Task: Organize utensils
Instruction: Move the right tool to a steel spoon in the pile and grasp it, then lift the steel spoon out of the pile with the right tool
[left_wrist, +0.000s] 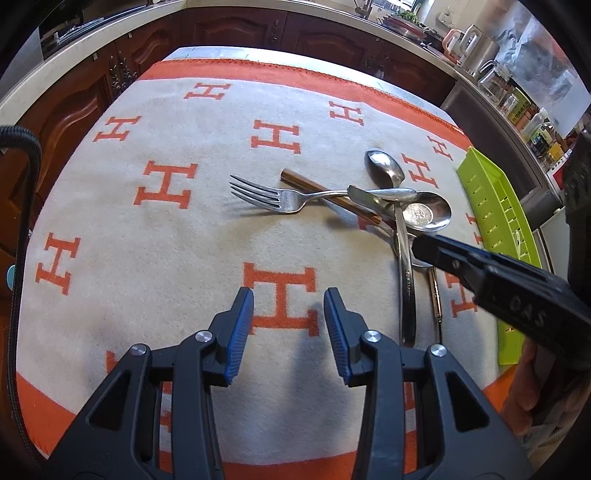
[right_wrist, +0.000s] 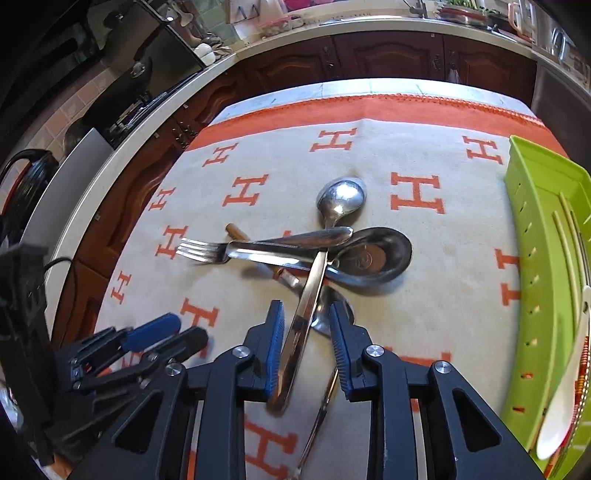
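Observation:
A pile of steel utensils lies on the cream and orange cloth (left_wrist: 166, 229): a fork (left_wrist: 266, 194) (right_wrist: 201, 251), a long-handled spoon (left_wrist: 386, 166) (right_wrist: 341, 199), a wide ladle-like spoon (left_wrist: 426, 214) (right_wrist: 373, 256), a table knife (right_wrist: 266, 254) and a brown-handled piece (left_wrist: 295, 177). My right gripper (right_wrist: 306, 314) is open, its jaws either side of the long spoon's handle (right_wrist: 299, 332), not closed on it. It also shows in the left wrist view (left_wrist: 428, 251). My left gripper (left_wrist: 289, 301) is open and empty over bare cloth, left of the pile.
A lime green slotted tray (right_wrist: 532, 236) (left_wrist: 487, 199) stands at the right table edge, with a white spoon (right_wrist: 565, 398) and thin utensils in it. Dark wood cabinets and a cluttered counter surround the table.

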